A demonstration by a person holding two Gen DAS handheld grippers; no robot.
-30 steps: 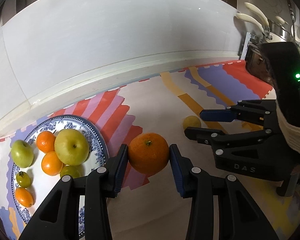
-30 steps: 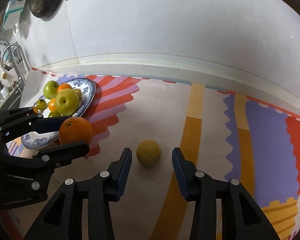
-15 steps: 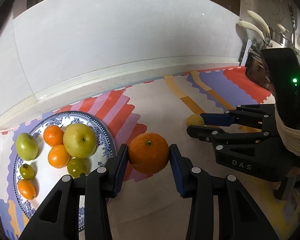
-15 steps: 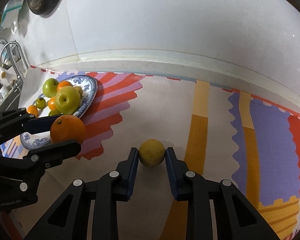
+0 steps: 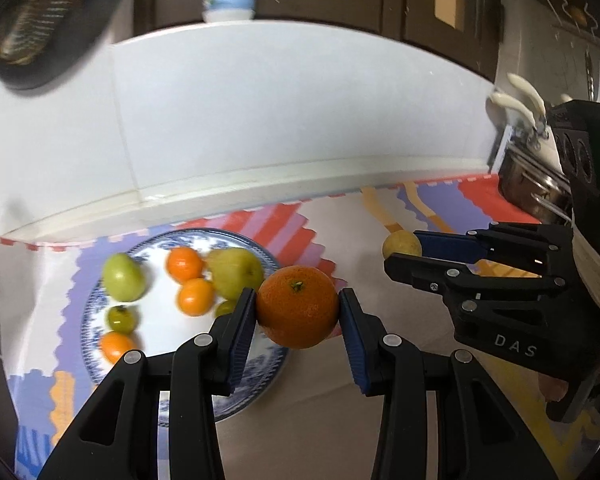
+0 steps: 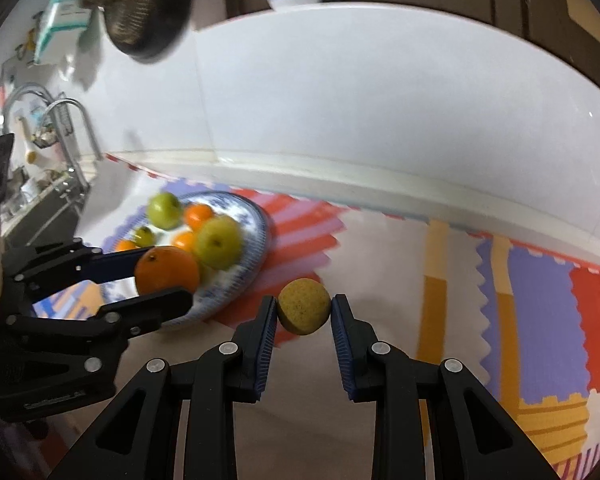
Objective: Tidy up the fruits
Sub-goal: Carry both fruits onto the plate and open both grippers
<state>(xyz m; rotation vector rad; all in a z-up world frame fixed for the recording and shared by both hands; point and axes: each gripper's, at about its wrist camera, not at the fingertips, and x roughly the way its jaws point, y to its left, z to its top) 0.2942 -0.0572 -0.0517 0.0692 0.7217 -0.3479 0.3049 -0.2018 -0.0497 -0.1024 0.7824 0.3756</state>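
Note:
My left gripper is shut on a big orange and holds it in the air over the right rim of the blue-and-white plate. The plate holds green apples and small oranges, among them a yellow-green apple. My right gripper is shut on a small yellow fruit, lifted off the mat to the right of the plate. In the right wrist view the left gripper with its orange is at the left. In the left wrist view the right gripper with the yellow fruit is at the right.
A colourful striped mat covers the counter. A white tiled wall runs along the back. A sink with a tap lies at the far left. A metal utensil rack stands at the far right.
My right gripper closed on the yellow fruit and lifted it toward the plate. My left gripper rose and carried the orange left, over the plate's rim.

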